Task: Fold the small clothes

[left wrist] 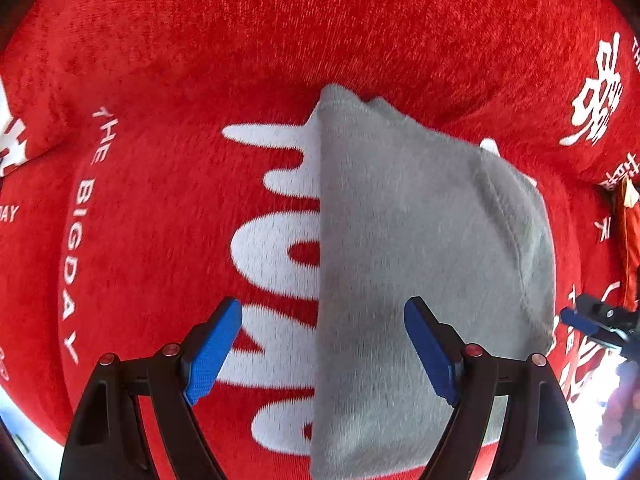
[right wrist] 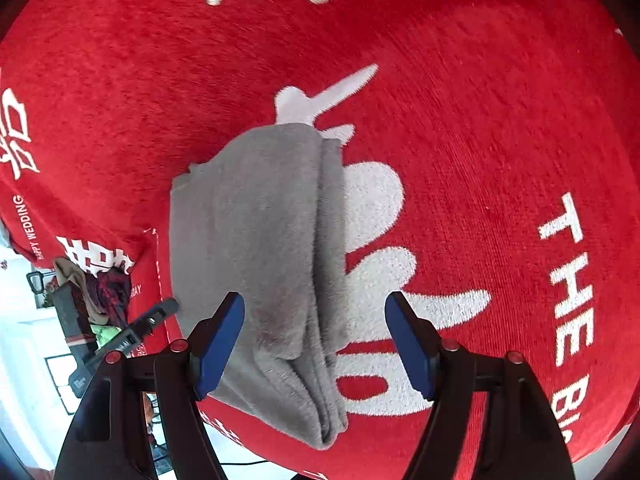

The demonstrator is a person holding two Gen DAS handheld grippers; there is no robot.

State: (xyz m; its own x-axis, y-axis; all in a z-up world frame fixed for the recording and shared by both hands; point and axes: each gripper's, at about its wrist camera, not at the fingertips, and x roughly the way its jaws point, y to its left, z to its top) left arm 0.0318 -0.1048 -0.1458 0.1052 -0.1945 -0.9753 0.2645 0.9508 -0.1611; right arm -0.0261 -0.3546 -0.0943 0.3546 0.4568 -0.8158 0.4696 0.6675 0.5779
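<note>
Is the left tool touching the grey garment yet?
Cannot tell. In the left wrist view the left tool stands open over the grey garment; no contact or gap shows.

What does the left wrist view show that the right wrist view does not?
Only the left wrist view shows the full words THE BIGDAY printed on the red cover and the right claw coming in at its right edge. Only the right wrist view shows the stacked folded edges of the garment, the HAPPY WEDDING lettering and clutter beyond the cover's edge. Both show the grey fleece garment lying folded on the red cover, with open blue-padded claw fingers above it.
</note>
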